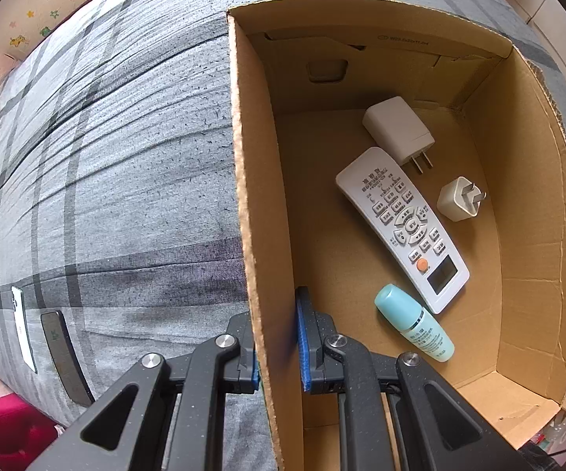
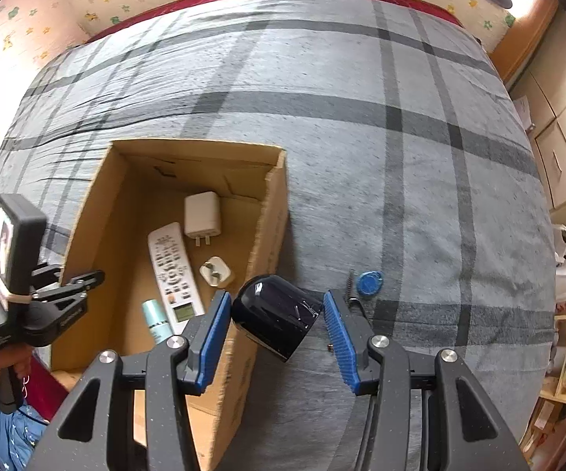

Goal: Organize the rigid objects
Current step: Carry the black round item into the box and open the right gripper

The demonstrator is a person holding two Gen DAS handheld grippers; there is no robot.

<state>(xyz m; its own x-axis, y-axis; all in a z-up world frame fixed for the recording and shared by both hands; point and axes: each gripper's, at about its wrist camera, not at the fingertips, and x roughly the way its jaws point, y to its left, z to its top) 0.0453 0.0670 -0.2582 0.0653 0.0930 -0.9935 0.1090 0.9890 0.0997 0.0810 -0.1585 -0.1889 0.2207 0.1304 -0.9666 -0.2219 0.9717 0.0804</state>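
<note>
An open cardboard box (image 1: 534, 204) (image 2: 271, 212) stands on a grey plaid bed. Inside lie a white remote (image 1: 402, 223) (image 2: 173, 271), a large white charger (image 1: 398, 129) (image 2: 202, 216), a small white plug (image 1: 459, 198) (image 2: 216, 271) and a teal bottle (image 1: 414, 322) (image 2: 156, 318). My left gripper (image 1: 279, 347) (image 2: 86, 280) is shut on the box's left wall. My right gripper (image 2: 277, 329) is open around a glossy black rounded object (image 2: 275, 316) that lies just right of the box's right wall; the pads do not touch it.
A blue key fob (image 2: 369, 283) with a small metal piece lies on the bed right of the black object. Two flat devices, one white (image 1: 23, 329) and one dark (image 1: 65, 357), lie on the bed left of the box. Cabinets (image 2: 557, 137) stand at the right.
</note>
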